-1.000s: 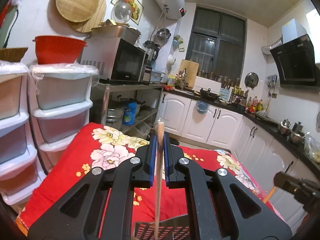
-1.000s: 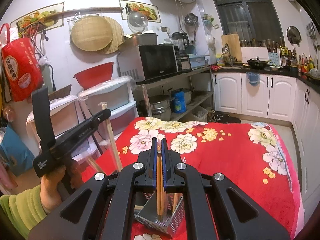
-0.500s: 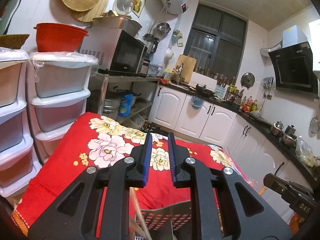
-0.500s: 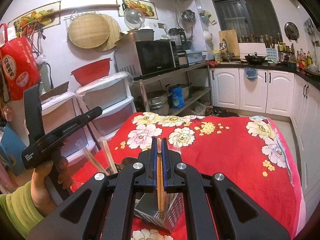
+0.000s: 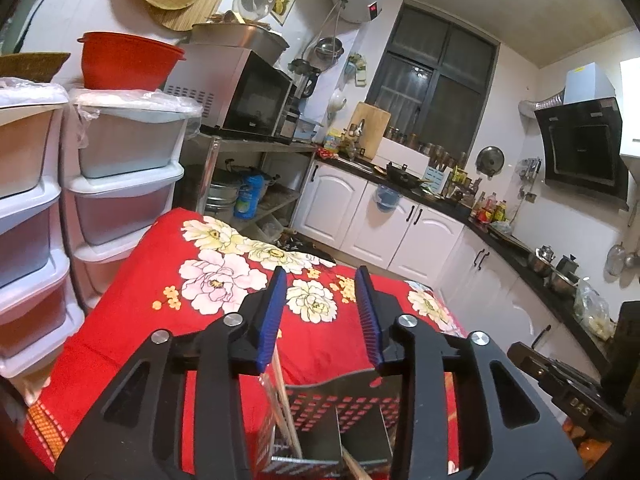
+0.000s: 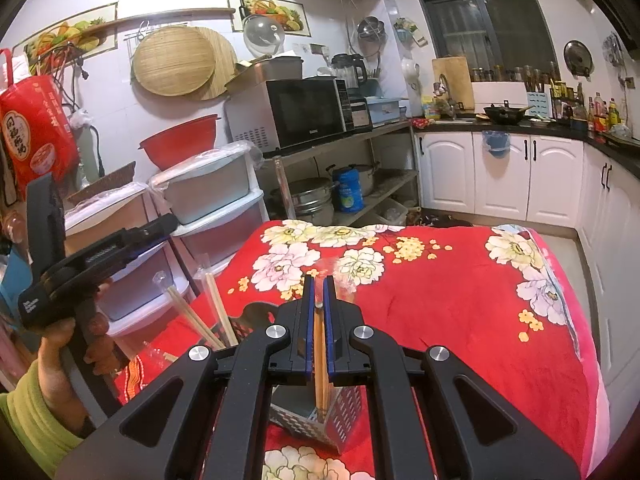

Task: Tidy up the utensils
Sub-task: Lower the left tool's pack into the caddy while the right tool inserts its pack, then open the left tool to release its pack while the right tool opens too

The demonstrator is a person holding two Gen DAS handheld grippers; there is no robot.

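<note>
Two hand-held grippers: left (image 5: 322, 316) spread wide, right (image 6: 319, 308) clamping chopsticks (image 6: 320, 364).

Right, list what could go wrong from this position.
1. The right gripper is clamped on wrapped chopsticks above the perforated holder; a crooked release could drop them outside a compartment.
2. The holder sits on a soft red floral cloth, so a push from the sticks may tip it.
3. The open left gripper hangs close above chopsticks already in the holder and could knock them.

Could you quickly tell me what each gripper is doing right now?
Left gripper: open, holding nothing.
Right gripper: shut on wrapped chopsticks over the utensil holder.
</note>
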